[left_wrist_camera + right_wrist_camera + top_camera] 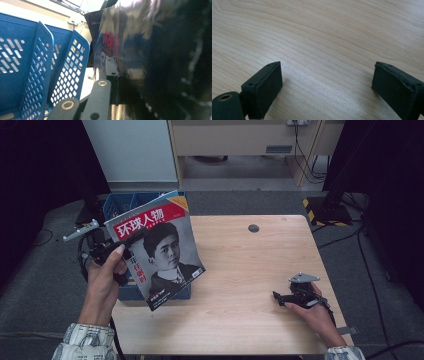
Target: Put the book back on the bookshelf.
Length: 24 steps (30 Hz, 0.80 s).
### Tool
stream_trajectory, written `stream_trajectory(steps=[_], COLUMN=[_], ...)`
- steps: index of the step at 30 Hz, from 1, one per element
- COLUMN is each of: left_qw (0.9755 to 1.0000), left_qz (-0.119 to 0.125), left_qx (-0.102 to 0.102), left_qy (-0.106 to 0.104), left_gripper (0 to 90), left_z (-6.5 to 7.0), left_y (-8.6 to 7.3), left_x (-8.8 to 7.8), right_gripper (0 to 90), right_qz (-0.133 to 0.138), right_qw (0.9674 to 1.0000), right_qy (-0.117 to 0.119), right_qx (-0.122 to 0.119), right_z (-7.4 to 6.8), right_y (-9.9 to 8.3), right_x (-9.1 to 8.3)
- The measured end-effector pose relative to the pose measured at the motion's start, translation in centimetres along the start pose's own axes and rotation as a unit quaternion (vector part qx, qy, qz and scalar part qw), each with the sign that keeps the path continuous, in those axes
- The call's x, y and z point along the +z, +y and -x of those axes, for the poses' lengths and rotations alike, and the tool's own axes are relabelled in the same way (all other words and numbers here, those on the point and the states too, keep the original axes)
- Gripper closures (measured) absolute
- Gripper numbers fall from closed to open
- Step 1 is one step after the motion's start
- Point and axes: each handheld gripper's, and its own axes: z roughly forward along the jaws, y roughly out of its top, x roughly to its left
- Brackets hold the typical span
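Note:
A magazine (160,252) with a red title band and a black-and-white portrait on its cover is held up, tilted, over the table's left edge. My left gripper (131,240) is shut on its left edge, with the person's thumb resting beside it. In the left gripper view the glossy dark magazine (155,50) presses against the jaw of my left gripper (116,72). A blue perforated basket (120,206) stands under and behind the magazine. My right gripper (276,296) lies on the table at the right, open, with bare wood between the jaws of the right gripper (327,82).
The wooden table (250,270) has a small dark round grommet (253,228) near its far edge. The basket's blue lattice walls (37,62) show close by in the left gripper view. A white cabinet (132,150) and a black stand base (327,210) stand on the floor beyond.

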Motion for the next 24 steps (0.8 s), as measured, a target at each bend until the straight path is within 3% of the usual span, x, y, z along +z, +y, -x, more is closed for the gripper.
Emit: stream_trajectory(steps=[24], left_qw=[0.9995], left_qz=[0.026], left_qx=[-0.003], left_qy=[0.016], left_gripper=[86.8], left_z=[-0.8], left_y=[1.6], left_x=[-2.9], right_gripper=[9.6], right_qz=[-0.001], right_qw=[1.0000], right_qy=[0.002], right_qx=[0.000], right_z=[0.0], right_y=[0.0], right_x=[0.0])
